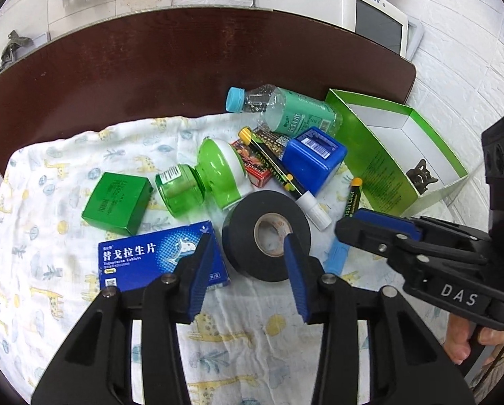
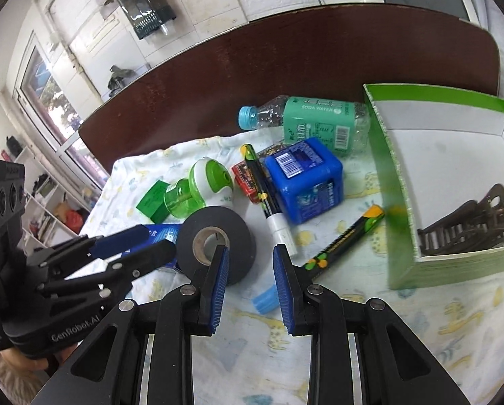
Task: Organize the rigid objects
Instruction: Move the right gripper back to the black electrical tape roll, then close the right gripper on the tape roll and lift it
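Left tongs (image 1: 248, 260) gape empty above the black tape roll (image 1: 265, 234). Right tongs (image 2: 250, 270) stand narrow, empty, beside it.

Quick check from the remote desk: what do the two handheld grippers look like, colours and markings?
Both are matte black linkage frames with silver pivot pins and ribbed blue pads. The left gripper reads "GenRobot.AI" on its body; the right gripper reads "DAS". Each carries a black block with round lenses.
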`<action>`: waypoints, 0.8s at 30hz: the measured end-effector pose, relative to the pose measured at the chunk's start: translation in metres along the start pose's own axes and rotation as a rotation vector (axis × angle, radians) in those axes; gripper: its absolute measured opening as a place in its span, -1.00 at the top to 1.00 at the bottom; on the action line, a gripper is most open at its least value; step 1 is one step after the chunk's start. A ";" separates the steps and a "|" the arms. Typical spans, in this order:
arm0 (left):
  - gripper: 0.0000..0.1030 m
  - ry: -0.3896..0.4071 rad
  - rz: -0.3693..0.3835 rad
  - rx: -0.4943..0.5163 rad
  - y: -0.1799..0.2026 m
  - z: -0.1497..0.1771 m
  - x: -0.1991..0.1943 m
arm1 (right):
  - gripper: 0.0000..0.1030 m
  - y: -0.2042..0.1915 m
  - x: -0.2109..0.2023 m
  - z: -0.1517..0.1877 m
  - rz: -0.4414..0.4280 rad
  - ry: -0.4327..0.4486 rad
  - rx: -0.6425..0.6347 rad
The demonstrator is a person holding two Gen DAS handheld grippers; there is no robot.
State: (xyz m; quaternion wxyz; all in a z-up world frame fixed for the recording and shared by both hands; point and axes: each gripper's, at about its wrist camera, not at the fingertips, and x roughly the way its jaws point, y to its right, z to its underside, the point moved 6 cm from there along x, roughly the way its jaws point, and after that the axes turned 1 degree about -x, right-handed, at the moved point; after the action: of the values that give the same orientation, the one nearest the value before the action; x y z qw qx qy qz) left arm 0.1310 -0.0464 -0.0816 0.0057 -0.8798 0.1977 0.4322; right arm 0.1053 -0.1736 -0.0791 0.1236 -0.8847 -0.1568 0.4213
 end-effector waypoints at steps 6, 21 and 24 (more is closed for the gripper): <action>0.27 -0.028 0.004 0.005 -0.001 0.000 0.013 | 0.43 0.001 0.018 0.003 -0.014 -0.032 0.052; 0.31 -0.076 0.016 -0.006 -0.009 -0.002 0.032 | 0.43 0.013 0.046 0.003 -0.084 -0.078 0.143; 0.31 -0.085 0.040 -0.021 -0.010 -0.002 0.036 | 0.43 0.015 0.049 0.000 -0.100 -0.082 0.148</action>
State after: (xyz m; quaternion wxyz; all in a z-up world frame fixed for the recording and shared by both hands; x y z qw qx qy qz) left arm 0.1560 -0.0498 -0.1092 -0.0038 -0.8566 0.2104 0.4712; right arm 0.1365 -0.1689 -0.1189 0.2032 -0.8462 -0.1739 0.4609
